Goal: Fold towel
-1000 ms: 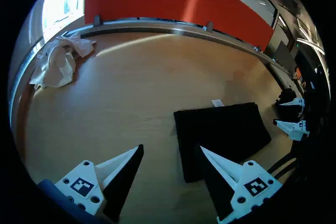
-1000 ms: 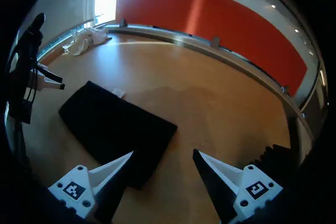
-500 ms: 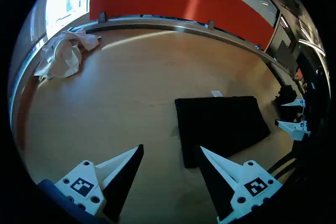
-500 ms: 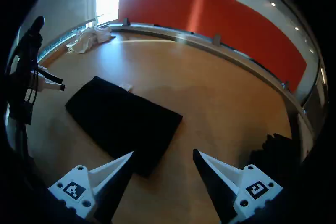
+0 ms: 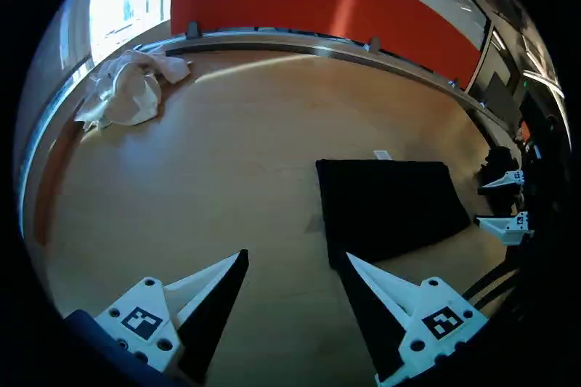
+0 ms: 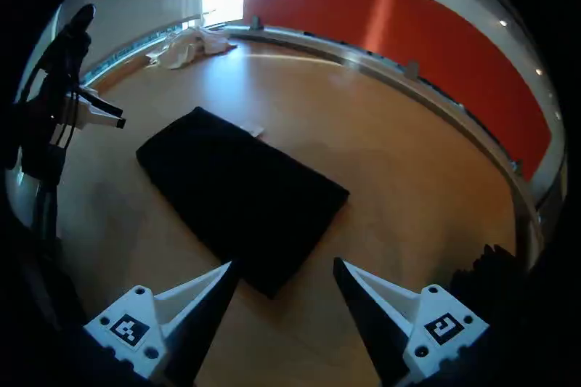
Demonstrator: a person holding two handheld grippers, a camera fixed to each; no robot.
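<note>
1. Closest in the left gripper view: the left gripper [image 5: 295,254], open wide, nothing between its two fingers, up over the table at the near edge of the black towel [image 5: 388,205].
2. Closest in the right gripper view: the right gripper [image 6: 285,261], open wide too, holding nothing, just at the near corner of the towel.
3. Next, the towel itself: folded flat into a neat dark shape, lying on the wooden table [image 5: 218,169], between the two grippers.
4. At the far edge of the towel, a small white tag [image 5: 383,155] sticking out onto the wood.
5. To one side of the towel in the right gripper view, a dark lumpy pile [image 6: 486,271], too dim to tell what.
6. Far past the towel, well apart from it, a crumpled white cloth [image 5: 127,86] heaped near the table's back corner.
7. Behind the towel and the cloth, a shiny metal rail [image 5: 290,42] along the far edge of the table.
8. Farthest of all, above the rail, a long orange-red panel [image 5: 319,2], with a bright window next to it.
</note>
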